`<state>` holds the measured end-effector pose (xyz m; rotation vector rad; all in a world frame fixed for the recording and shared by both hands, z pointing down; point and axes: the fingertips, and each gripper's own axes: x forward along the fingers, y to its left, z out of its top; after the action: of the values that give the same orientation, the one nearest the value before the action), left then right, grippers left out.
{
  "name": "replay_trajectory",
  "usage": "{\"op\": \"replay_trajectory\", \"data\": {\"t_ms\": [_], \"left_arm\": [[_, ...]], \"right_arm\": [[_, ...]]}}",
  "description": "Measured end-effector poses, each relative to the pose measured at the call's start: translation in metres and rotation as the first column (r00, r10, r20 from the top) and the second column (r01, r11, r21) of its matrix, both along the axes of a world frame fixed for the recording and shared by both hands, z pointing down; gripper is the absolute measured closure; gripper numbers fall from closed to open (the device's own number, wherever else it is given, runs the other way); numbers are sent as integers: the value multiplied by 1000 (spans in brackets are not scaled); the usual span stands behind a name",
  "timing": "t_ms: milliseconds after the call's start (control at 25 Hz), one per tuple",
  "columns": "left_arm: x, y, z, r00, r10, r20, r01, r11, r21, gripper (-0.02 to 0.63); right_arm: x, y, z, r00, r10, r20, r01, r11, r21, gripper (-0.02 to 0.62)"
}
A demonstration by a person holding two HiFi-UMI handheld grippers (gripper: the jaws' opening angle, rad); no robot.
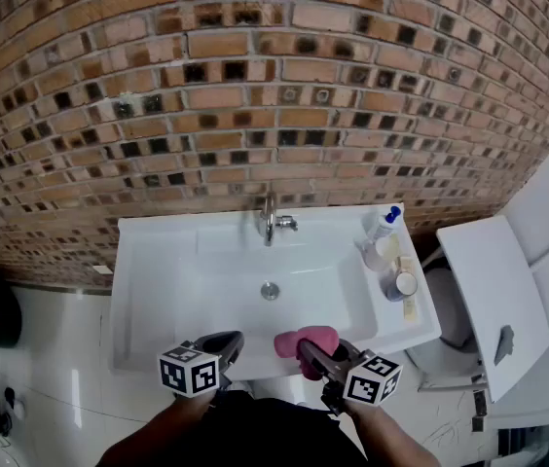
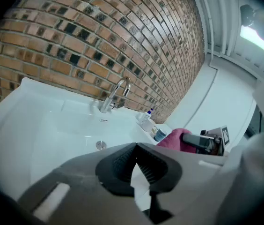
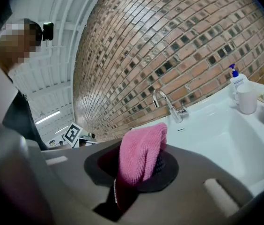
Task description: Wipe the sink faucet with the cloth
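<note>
pink terry cloth (image 3: 141, 156) clamped between jaws of right gripper (image 3: 139, 168), held over front rim of white ceramic sink (image 1: 148, 270). well apart from curved chrome faucet (image 1: 269, 220) at sink's back edge. left gripper (image 2: 134, 163) jaws together, empty, near front rim.

Washroom: white sink (image 1: 148, 290), faucet (image 1: 269, 218), toilet (image 1: 494, 295)

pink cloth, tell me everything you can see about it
The pink cloth is a fuzzy, terry-like rag bunched into a thick wad. The right gripper has its fingers shut on it, and its rounded end pokes out past them. It is held over the front edge of the white sink, apart from the faucet, and touches nothing else that shows.
</note>
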<state>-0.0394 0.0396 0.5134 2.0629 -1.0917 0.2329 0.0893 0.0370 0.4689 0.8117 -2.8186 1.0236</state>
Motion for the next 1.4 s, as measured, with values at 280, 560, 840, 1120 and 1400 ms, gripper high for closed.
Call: {"op": "replay_trajectory", "data": {"t_ms": [280, 560, 840, 1120, 1400], "left_arm": [[-28, -32, 5, 999, 47, -9, -47, 999, 12, 602], [-45, -49, 15, 997, 65, -45, -65, 998, -3, 602], [-51, -65, 23, 998, 34, -55, -35, 999, -12, 602], [-59, -91, 29, 995, -90, -40, 90, 996, -8, 603], [-47, -106, 44, 982, -185, -28, 183, 981, -66, 602]], "right_arm": [[-20, -41, 4, 997, 77, -28, -77, 997, 6, 532], [-18, -69, 3, 982, 180, -50, -181, 983, -10, 532], [-6, -118, 13, 974, 217, -70, -220, 975, -32, 532], [9, -195, 21, 969, 232, -84, -236, 971, -34, 532], [23, -298, 72, 950, 256, -178, -262, 965, -13, 532]]}}
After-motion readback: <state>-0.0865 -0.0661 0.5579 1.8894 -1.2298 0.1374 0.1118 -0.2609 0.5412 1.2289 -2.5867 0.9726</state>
